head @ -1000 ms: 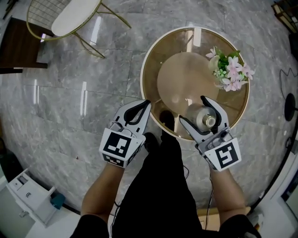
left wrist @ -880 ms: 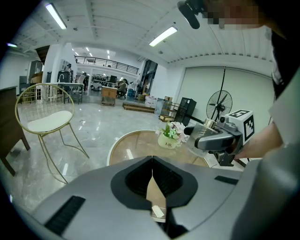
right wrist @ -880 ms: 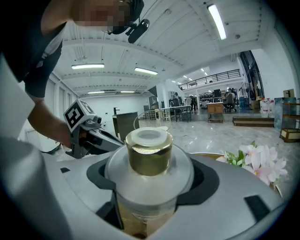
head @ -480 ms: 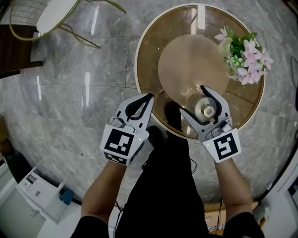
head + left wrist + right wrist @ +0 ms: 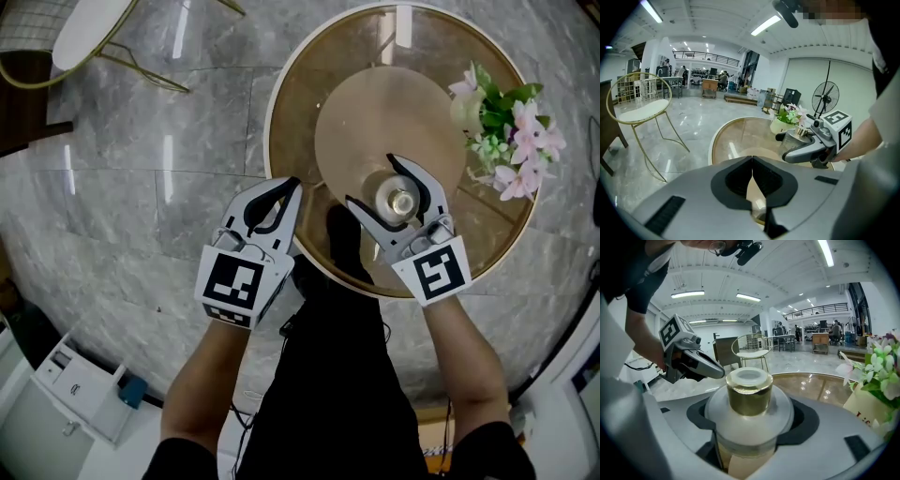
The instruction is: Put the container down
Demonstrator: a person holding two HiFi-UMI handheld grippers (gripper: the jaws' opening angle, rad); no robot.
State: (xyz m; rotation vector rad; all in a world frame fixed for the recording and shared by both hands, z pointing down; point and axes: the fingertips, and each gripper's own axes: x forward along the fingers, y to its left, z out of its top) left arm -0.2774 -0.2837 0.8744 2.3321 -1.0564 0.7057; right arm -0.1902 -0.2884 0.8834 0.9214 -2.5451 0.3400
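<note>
Round glass table (image 5: 300, 75) fills the top middle. Right gripper (image 5: 371, 180) squeezes the gold-capped container (image 5: 400, 201), mid-frame over the table. Left gripper (image 5: 292, 185) is closed, holding nothing. Lower it straight, upright, clear of the flowers (image 5: 511, 131).

Head view looks steeply down; gripper views look level across the shared table (image 5: 298, 111).

dark lettering on the white flower pot (image 5: 867, 406) begins "li" (the rest is cut off)

Frosted white, gold-capped container (image 5: 749, 420); amber glass table (image 5: 298, 105); pink-and-white flowers (image 5: 531, 127)
</note>
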